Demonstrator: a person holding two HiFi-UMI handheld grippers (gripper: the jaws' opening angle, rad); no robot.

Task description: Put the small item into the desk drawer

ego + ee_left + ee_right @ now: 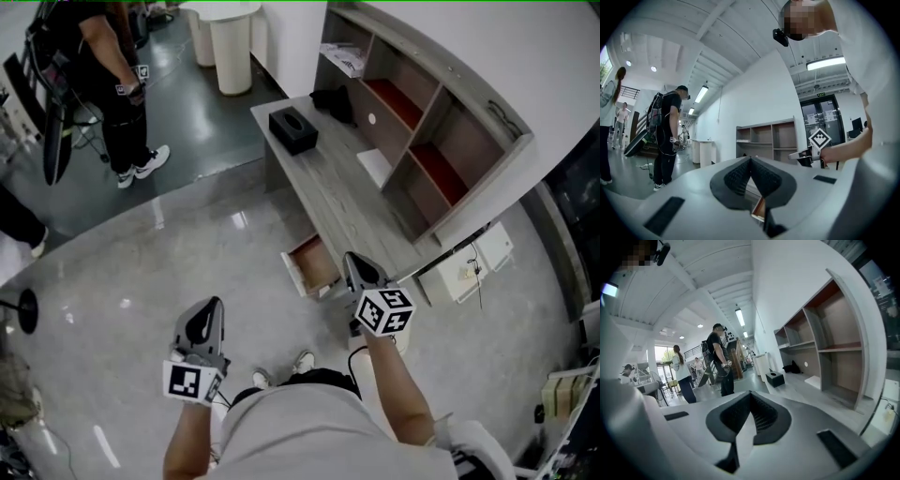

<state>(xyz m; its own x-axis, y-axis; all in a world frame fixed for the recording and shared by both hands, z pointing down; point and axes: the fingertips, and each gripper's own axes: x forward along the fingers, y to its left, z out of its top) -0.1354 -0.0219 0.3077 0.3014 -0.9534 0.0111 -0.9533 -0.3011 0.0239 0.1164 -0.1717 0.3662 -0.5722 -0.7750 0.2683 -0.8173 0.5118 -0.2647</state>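
Drawer (pixel 317 262) juts open leftward from the desk (pixel 328 199) front.

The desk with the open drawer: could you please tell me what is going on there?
A person stands at the grey desk with a gripper in each hand. The drawer under its edge is pulled open. The right gripper is close to the drawer, and the left gripper is out over the floor. Both have their jaws together with nothing between them. I cannot make out a small item anywhere.
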